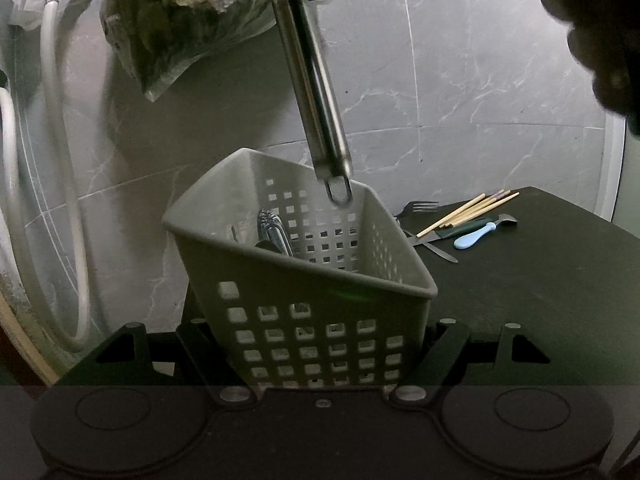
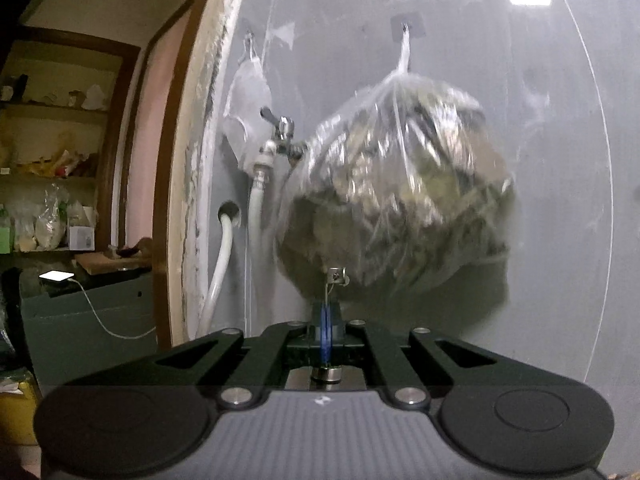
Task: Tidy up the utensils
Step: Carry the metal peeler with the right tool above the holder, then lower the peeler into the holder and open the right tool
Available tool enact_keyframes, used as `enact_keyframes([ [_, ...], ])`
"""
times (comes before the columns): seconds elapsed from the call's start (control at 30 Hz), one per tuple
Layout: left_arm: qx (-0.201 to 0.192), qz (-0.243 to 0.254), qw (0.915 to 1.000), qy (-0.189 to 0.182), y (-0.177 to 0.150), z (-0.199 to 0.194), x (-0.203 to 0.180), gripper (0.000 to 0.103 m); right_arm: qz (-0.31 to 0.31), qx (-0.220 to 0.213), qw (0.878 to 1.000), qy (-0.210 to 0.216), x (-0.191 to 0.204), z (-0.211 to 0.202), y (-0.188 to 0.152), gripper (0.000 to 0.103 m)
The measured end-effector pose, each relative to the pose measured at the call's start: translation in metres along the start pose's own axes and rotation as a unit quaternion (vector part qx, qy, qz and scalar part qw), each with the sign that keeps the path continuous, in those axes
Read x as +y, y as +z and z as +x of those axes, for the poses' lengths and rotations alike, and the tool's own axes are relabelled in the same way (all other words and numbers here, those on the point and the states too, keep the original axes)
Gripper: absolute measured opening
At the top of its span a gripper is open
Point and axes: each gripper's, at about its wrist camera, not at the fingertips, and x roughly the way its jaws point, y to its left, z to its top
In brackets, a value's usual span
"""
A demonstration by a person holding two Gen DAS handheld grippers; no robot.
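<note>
Left wrist view: your left claw (image 1: 316, 356) grips one grey perforated basket (image 1: 304, 280), its two fingers (image 1: 448, 352) pressed against the basket's sides. Inside the basket you have at least two utensils (image 1: 272, 232), a shiny metal handle and something dark beside it; the dim light hides any others. One long steel handle (image 1: 316, 92) hangs tilted above the basket, its looped end just over the far rim.

To the right, on the dark counter (image 1: 520, 300), the loose pile lies well apart from the basket: one fork (image 1: 420, 206), what looks like four chopsticks (image 1: 468, 210), one knife with a dark green handle (image 1: 440, 234), and one pale blue handle (image 1: 474, 236) beside it.

In the right wrist view your right claw (image 2: 326, 330) is closed on a thin blue-edged piece (image 2: 326, 332) seen end-on, with a small metal fitting (image 2: 336, 276) sticking out beyond the tips. Behind it, one clear plastic bag (image 2: 400, 184) hangs from a wall hook, beside one tap (image 2: 280, 132) and two white hoses (image 2: 256, 208).
</note>
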Motion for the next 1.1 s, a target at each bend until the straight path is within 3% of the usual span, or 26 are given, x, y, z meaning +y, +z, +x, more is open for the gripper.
enact_keyframes([
  [0.2,0.0,0.0,1.0,0.0,0.0,0.0,0.0,0.078,0.043,0.041,0.998,-0.002,-0.007,0.009,-0.02,0.0],
  [1.1,0.002,-0.002,1.0,0.005,0.0,0.002,0.002,0.078,0.068,0.134,0.988,0.022,-0.004,0.019,-0.067,0.0],
])
